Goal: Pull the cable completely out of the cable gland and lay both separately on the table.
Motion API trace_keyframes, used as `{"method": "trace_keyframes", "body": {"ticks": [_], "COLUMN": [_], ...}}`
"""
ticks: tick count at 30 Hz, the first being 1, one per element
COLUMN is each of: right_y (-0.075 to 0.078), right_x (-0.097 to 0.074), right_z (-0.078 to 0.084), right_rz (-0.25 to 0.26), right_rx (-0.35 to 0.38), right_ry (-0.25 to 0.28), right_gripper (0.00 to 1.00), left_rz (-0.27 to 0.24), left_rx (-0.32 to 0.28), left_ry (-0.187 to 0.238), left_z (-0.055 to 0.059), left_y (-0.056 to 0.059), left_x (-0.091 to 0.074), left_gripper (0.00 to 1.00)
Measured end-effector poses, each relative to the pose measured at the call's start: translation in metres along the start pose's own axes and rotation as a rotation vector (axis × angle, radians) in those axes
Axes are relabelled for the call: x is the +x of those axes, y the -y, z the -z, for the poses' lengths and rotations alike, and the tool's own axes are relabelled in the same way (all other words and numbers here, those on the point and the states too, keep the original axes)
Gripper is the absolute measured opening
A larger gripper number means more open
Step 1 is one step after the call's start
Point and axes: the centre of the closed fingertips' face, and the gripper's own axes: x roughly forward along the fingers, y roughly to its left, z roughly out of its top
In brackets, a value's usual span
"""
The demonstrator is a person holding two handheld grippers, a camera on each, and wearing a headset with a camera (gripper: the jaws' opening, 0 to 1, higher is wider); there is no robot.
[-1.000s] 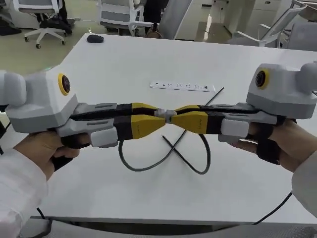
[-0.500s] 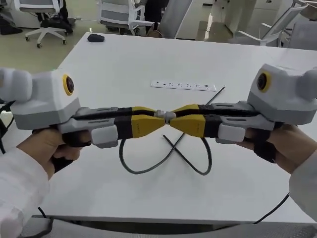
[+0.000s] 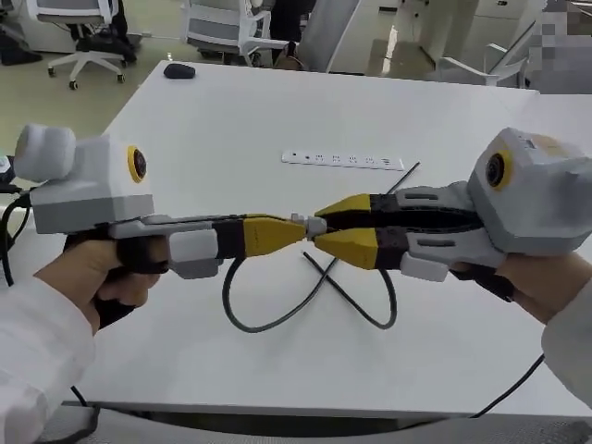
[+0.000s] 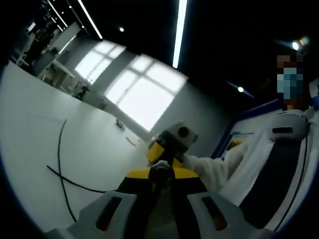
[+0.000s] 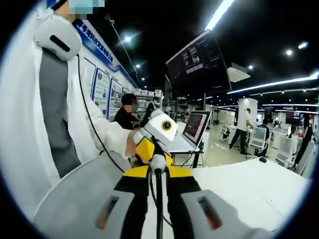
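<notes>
The small grey cable gland (image 3: 306,223) hangs above the white table (image 3: 231,120), between two yellow-tipped grippers that meet nose to nose. My left gripper (image 3: 294,227) comes in from the left and is shut on the gland (image 4: 162,171). From the right, my right gripper (image 3: 322,231) is shut on the dark cable (image 5: 158,199), which runs between its jaws to the gland (image 5: 157,162) at their tips. The cable (image 3: 268,324) droops from both grippers in two crossing loops onto the table. One free end (image 3: 413,168) lies toward the power strip.
A white power strip (image 3: 342,161) lies beyond the grippers. A dark mouse (image 3: 178,70) sits at the far left of the table. A separate black lead (image 3: 518,384) hangs over the near right edge. Office chairs (image 3: 222,28) stand behind the table.
The left gripper has rolled and drawn a little left. The right gripper has tilted, its body now lower and its tips angled up. Both stay closed around the gland.
</notes>
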Motion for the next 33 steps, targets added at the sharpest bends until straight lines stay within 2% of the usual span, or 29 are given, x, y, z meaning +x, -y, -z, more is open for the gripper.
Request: {"method": "trace_keyframes", "body": {"ticks": [5, 9, 10, 12, 13, 16, 19, 24, 28, 31, 33], "right_y": [-0.001, 0.001, 0.001, 0.005, 0.006, 0.011, 0.01, 0.005, 0.003, 0.002, 0.001], "right_x": [-0.001, -0.001, -0.001, -0.001, -0.001, -0.004, -0.007, -0.007, -0.004, -0.005, -0.005], "right_z": [0.001, 0.002, 0.003, 0.002, 0.0, 0.004, 0.009, 0.011, 0.012, 0.012, 0.013], "right_rz": [-0.001, -0.001, 0.001, 0.02, 0.016, 0.035, 0.021, 0.005, -0.001, -0.009, -0.014], "right_rx": [-0.049, -0.036, -0.019, 0.082, 0.101, 0.082, 0.135, 0.122, 0.097, 0.091, 0.072], "right_ry": [-0.005, -0.005, -0.005, 0.009, 0.022, 0.004, -0.019, -0.033, -0.043, -0.037, -0.045], "right_gripper": [0.11, 0.11, 0.11, 0.12, 0.12, 0.13, 0.16, 0.12, 0.04, 0.03, 0.03], "left_rz": [0.0, -0.003, -0.006, -0.012, -0.007, -0.009, -0.021, -0.02, -0.01, -0.018, -0.018], "left_rx": [-0.021, -0.017, -0.008, 0.016, 0.022, 0.042, 0.083, 0.147, 0.183, 0.21, 0.254], "left_ry": [-0.002, -0.007, -0.006, 0.009, 0.014, 0.037, 0.028, 0.017, -0.002, 0.005, -0.004], "left_z": [0.002, 0.004, 0.004, 0.001, 0.0, -0.005, -0.006, -0.003, 0.001, 0.001, 0.002], "left_y": [0.0, 0.001, 0.001, 0.001, 0.002, 0.004, 0.003, 0.006, 0.009, 0.01, 0.011], "left_x": [0.001, 0.001, 0.001, 0.001, 0.0, -0.002, -0.006, -0.004, 0.002, 0.002, 0.001], "left_gripper": [0.15, 0.15, 0.15, 0.15, 0.15, 0.15, 0.15, 0.15, 0.15, 0.15, 0.16]}}
